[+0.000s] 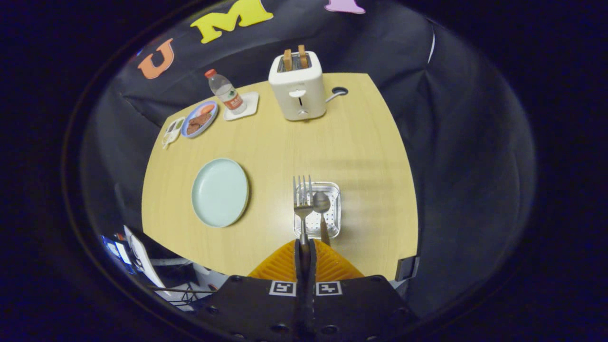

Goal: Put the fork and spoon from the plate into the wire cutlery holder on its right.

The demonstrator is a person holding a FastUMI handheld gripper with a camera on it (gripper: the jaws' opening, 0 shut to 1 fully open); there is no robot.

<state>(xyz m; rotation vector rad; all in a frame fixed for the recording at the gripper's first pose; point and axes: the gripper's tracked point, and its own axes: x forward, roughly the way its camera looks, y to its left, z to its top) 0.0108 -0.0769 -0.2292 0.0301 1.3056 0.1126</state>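
Note:
My gripper (pixel 304 243) is shut on the handle of a metal fork (pixel 302 202), whose tines point away from me, over the near left part of the wire cutlery holder (pixel 334 190). A spoon (pixel 321 203) stands in the holder just right of the fork, bowl up, handle running down toward my fingers. The pale green plate (pixel 220 192) lies bare on the wooden table, left of the holder.
A white toaster (pixel 298 86) with two bread slices stands at the table's far side. At the far left are a water bottle (pixel 226 92) on a white coaster, a blue plate with food (pixel 199 119) and a small white dish (pixel 172 131). Clutter lies below the table's near left edge.

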